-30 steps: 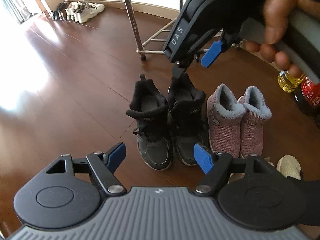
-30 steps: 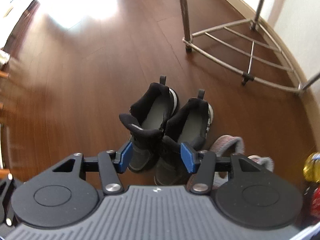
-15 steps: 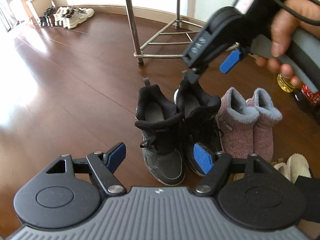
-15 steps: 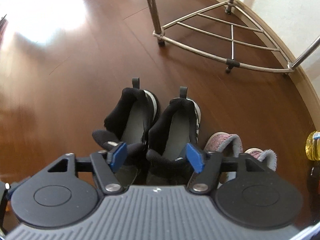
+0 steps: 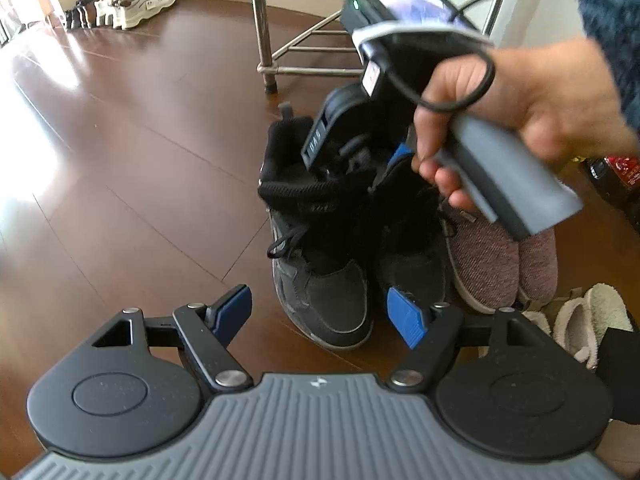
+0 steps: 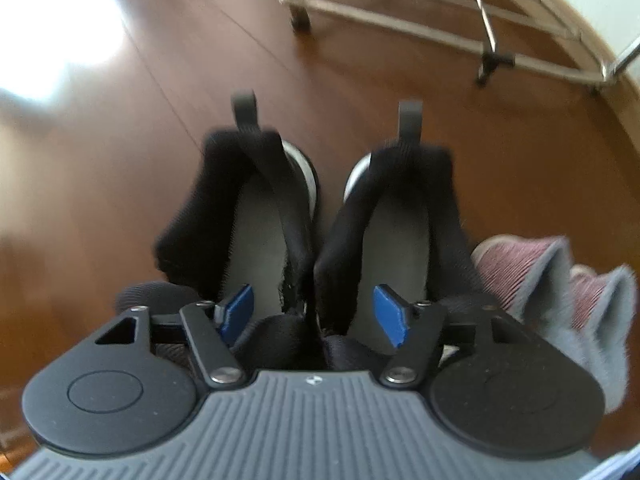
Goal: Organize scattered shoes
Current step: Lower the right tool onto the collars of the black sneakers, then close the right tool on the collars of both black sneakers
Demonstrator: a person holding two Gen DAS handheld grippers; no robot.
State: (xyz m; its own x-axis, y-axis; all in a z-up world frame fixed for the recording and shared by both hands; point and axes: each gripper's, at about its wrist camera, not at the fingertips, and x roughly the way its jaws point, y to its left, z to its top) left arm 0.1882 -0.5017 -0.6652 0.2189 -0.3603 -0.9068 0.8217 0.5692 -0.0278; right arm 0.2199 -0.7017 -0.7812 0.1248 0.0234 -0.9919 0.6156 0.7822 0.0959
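Right wrist view: black high-top sneakers (image 6: 320, 216) side by side at 12 o'clock, long axes running 6 to 12. Right gripper (image 6: 314, 314) nearer, spread, straddling touching collars; left gripper (image 5: 320, 312) spread, empty.

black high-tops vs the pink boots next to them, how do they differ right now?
The black high-tops are dark, laced, with heel pull loops; the pink boots are knit, laceless, with grey fleecy collars. The right gripper is open, one finger inside each high-top opening; nothing reaches into the pink boots. The open left gripper hovers by the high-tops' toes, not the boots'. Both pairs stand upright, side by side on the wooden floor, toes facing the same way.
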